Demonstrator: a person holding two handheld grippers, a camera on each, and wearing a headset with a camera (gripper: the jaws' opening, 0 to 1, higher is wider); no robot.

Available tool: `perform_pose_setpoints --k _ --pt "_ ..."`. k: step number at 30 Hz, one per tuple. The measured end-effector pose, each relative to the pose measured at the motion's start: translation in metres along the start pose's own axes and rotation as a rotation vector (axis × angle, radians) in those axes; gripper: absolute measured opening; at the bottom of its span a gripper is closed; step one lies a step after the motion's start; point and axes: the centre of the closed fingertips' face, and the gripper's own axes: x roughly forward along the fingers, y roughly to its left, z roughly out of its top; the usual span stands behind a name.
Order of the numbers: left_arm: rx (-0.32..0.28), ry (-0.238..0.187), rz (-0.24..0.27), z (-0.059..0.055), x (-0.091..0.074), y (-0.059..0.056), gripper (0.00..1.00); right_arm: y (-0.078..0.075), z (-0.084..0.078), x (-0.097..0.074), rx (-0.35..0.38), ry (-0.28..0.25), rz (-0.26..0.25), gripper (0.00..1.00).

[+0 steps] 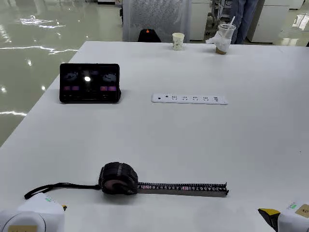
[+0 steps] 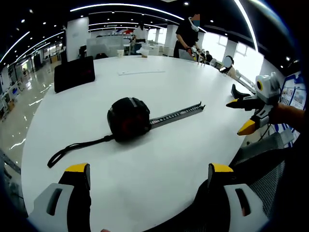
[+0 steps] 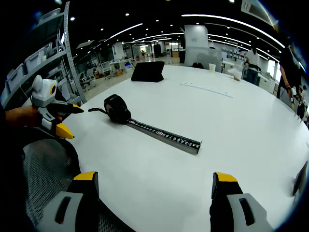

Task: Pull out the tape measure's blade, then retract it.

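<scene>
The tape measure (image 1: 118, 179) lies near the front edge of the white tabletop (image 1: 159, 140), its dark round case to the left and its blade (image 1: 183, 188) drawn out partway, flat on the surface and running off to the right. A black strap (image 1: 58, 187) trails from the case toward the left. The left gripper (image 2: 148, 170) hangs at the near left corner and the right gripper (image 3: 157, 178) at the near right. Both have their jaws spread wide with nothing between them, and both are apart from the tape measure. Farther back stand a tablet (image 1: 90, 82) on the left, a white power strip (image 1: 189, 98) in the middle, and a paper cup (image 1: 178, 41) at the far edge. With the blade lying out and neither gripper on it, the pull looks done, or at least partly done, and retraction seems to be the step in hand. For that, the left jaws would likely need to close on the case to steady it. The right jaws would either push the blade's far tip back toward the case or work the lock. I cannot tell whether a lock is engaged. If the spring is free, the blade may snap back quickly and the light case could skid.
</scene>
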Motion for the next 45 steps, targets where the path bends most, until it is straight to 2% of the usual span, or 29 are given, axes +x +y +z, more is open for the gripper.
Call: perform_pose_setpoints --k 8,19,34,41,45 --pt "-0.001 -0.008 0.01 0.002 0.0 0.001 0.99 0.002 0.002 0.0 -0.007 -0.008 0.009 0.98" --pt "-0.012 -0.02 0.023 0.005 0.005 0.001 0.99 0.01 0.003 0.001 -0.036 -0.034 0.077 0.96" --pt "-0.055 -0.013 0.065 0.005 0.016 0.009 0.99 0.005 0.002 0.004 -0.109 -0.047 0.151 0.92" --pt "-0.063 -0.013 0.067 0.007 0.022 0.009 0.99 0.002 0.005 0.005 -0.158 -0.059 0.177 0.86" --pt "-0.062 -0.017 0.075 0.011 0.025 0.011 0.99 -0.002 0.003 0.009 -0.2 -0.042 0.187 0.81"
